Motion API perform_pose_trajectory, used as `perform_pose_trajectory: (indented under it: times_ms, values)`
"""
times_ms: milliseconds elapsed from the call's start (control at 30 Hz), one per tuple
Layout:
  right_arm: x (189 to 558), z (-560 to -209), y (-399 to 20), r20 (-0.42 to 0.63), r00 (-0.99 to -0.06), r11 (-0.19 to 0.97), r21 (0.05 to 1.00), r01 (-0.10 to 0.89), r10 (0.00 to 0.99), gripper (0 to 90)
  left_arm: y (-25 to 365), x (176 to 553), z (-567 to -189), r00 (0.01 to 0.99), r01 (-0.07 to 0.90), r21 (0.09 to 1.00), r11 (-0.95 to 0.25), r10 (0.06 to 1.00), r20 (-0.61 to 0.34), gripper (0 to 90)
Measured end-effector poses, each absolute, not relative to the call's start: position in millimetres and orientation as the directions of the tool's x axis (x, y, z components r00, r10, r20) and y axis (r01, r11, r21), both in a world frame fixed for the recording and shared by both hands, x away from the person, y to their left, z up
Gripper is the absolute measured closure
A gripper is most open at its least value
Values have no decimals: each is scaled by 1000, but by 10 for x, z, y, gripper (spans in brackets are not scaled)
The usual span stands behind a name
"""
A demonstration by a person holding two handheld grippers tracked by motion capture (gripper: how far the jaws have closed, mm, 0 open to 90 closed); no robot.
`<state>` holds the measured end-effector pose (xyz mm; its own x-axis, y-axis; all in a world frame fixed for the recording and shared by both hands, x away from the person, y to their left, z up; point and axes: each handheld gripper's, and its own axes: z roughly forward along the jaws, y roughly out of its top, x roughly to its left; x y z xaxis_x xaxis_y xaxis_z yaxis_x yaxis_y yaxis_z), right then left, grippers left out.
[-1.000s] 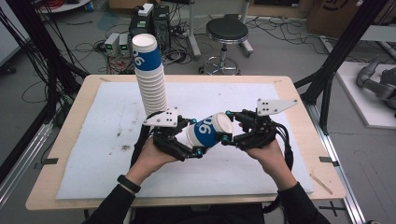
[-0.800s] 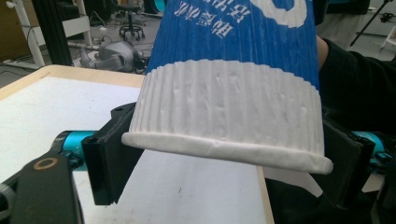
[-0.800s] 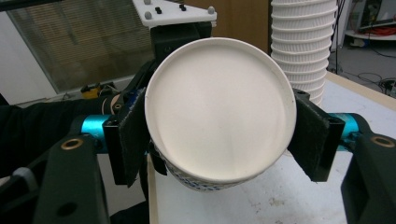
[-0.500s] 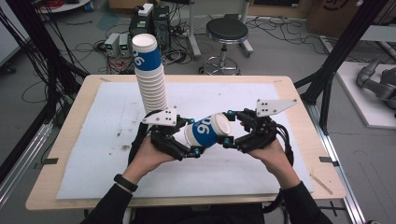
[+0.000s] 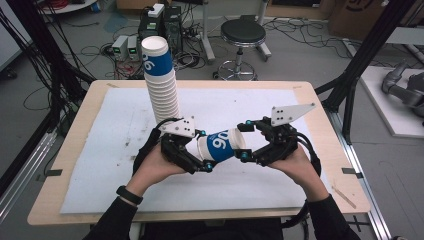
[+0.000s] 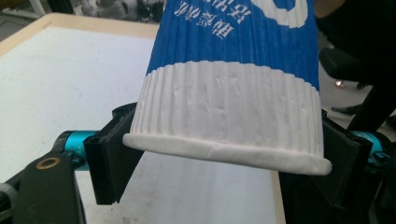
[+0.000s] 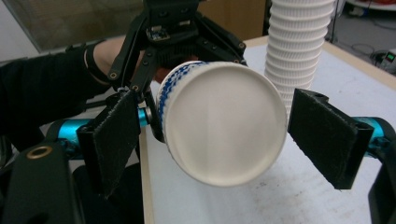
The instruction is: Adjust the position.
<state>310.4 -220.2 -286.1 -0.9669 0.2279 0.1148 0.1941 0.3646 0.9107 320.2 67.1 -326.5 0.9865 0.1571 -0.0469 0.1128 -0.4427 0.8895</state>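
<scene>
In the middle of the high view we see a blue and white paper cup [image 5: 223, 146] lying on its side in the air above the white mat [image 5: 100, 150], between the two grippers. The left gripper [image 5: 192, 159] pinches the cup at its rim end: in the left gripper view its two black pads [image 6: 109, 158] press on both sides of the white ribbed band near the rim, and its jaws have just been closing a little more on it. The right gripper [image 5: 246, 141] stands at the bottom end of the cup. In the right gripper view the pads [image 7: 327, 140] are spread apart, with the round white base of the cup [image 7: 223, 122] between them and not touched; its jaws have just been opening. A tall stack of cups [image 5: 160, 82] stands upright in the upper left part of the high view, behind the left gripper.
</scene>
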Motion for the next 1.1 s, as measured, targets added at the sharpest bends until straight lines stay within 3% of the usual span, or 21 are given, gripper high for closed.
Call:
perform_pose_trajectory:
  times_ms: [233, 433, 1100]
  values:
    - [3111, -2923, -2110, 93, -964, 438, 877, 197, 248, 178, 626, 3189, -3272, 984, 116, 859, -499, 174, -32, 193]
    - [3115, -2950, -2069, 54, -964, 479, 860, 177, 261, 246, 618, 3183, -3260, 983, 122, 851, -511, 180, -32, 194]
    - [3187, -2964, -2183, 137, -973, 436, 876, 207, 186, 303, 635, 3192, -3256, 988, 123, 864, -488, 143, -59, 183]
